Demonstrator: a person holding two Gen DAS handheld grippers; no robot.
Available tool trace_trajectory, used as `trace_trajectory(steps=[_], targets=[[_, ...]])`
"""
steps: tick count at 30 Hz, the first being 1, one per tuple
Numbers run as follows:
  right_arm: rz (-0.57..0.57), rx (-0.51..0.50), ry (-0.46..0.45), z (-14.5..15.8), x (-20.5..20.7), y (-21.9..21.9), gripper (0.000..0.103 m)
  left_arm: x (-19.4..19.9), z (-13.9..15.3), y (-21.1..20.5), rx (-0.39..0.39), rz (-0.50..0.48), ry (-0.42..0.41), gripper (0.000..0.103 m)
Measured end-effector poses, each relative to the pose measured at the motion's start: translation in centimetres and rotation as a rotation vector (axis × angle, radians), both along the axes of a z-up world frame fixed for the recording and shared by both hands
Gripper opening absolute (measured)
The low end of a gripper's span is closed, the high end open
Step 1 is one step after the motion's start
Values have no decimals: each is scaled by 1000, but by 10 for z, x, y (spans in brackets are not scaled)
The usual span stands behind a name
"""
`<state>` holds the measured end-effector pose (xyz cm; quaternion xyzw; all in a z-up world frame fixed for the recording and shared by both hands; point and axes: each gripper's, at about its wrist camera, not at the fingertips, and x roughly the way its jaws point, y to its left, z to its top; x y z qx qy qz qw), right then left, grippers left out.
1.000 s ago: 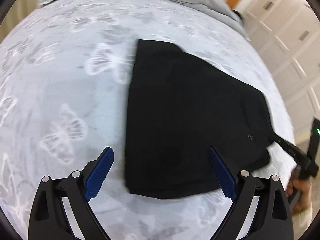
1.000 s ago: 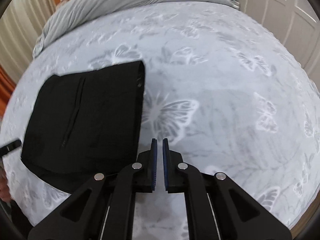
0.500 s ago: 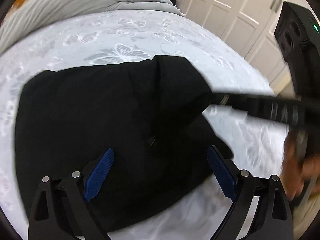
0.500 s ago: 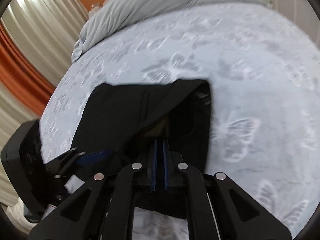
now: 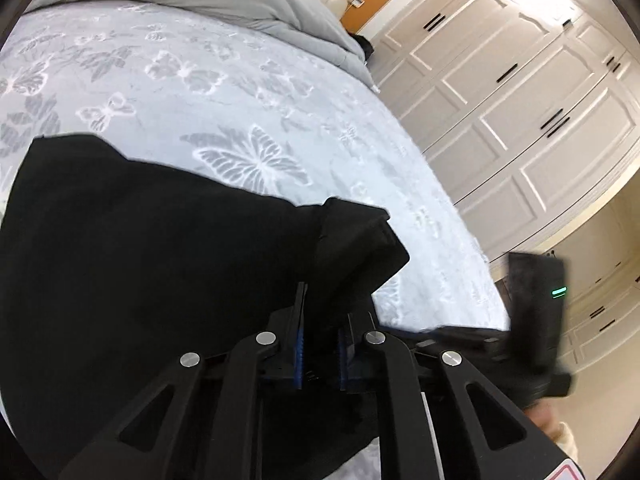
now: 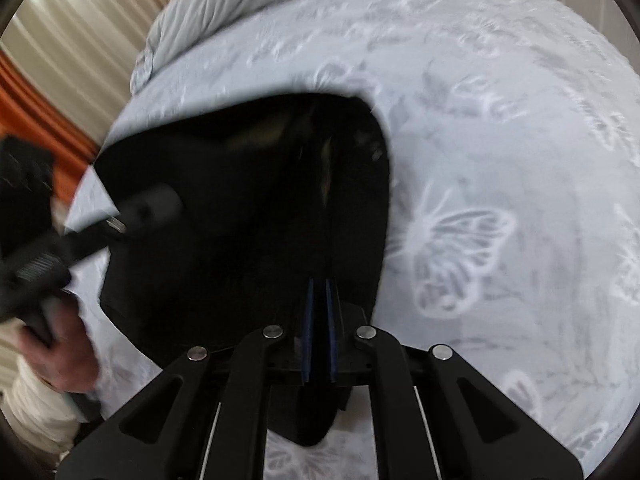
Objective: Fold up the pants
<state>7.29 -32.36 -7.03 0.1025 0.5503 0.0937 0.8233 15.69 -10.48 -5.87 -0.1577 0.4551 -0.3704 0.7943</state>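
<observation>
Black pants (image 5: 152, 264) lie on a butterfly-print bedspread (image 5: 248, 92), both the left gripper (image 5: 319, 344) and right gripper (image 6: 319, 320) apparently clamped on folds of their cloth.

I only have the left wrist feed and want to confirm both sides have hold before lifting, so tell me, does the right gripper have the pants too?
Observer: Yes. In the right wrist view the right gripper has its fingers pressed together on a raised fold of the black pants.
Operator: Can you see my left gripper from there?
Observer: Blurred, but yes: the left gripper reaches onto the pants from the left edge.
Operator: What's beyond the bed on that side?
Observer: Pale curtains and an orange wall.
</observation>
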Motion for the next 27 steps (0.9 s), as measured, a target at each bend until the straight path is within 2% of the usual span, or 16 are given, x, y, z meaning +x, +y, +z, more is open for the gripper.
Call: trace_trajectory(steps=[1,3,5,7,8,10,12,14,15,16,18,19,21,23,25,27], targets=[[6,-1,-12,0,3,3,18,0,3,0,6,-3,-14,10],[17,29,-61,3,9,9,67,-4,8,2,6,-4,-28,10],[18,11,-109,4,18,18,73,-9,12,5,-9,-6,-26,10],[37,14,-115,-2,27,27,54,-12,17,6,-9,-7,-35,9],[28,-9,-117,-4,32,30,33,-14,19,6,-10,-10,-39,9],[16,-5,-137,0,37,31,23,-16,22,6,-12,-19,-49,9],[6,-9,-211,26,33,30,12,-23,26,8,-14,-21,-60,9],[-28,-6,-296,56,24,18,7,-26,30,9,-29,-25,-64,9],[-48,-32,-302,55,25,9,1,-26,30,8,-26,-28,-63,9],[-80,-57,-267,43,31,-2,1,-29,26,3,-23,-46,-50,9],[-168,-25,-95,-14,43,-29,2,-36,5,-14,14,-95,-1,9],[-186,7,-116,-17,41,-34,2,-42,-6,-23,35,-128,22,9],[-244,-15,-138,7,39,-43,9,-59,-26,-40,101,-190,54,12],[-299,-11,-253,46,21,-58,10,-76,-23,-43,126,-198,4,23],[-342,6,-331,78,-2,-68,10,-89,-6,-39,158,-209,-62,51],[-298,71,-378,93,-16,-63,10,-94,18,-18,150,-147,-120,64]])
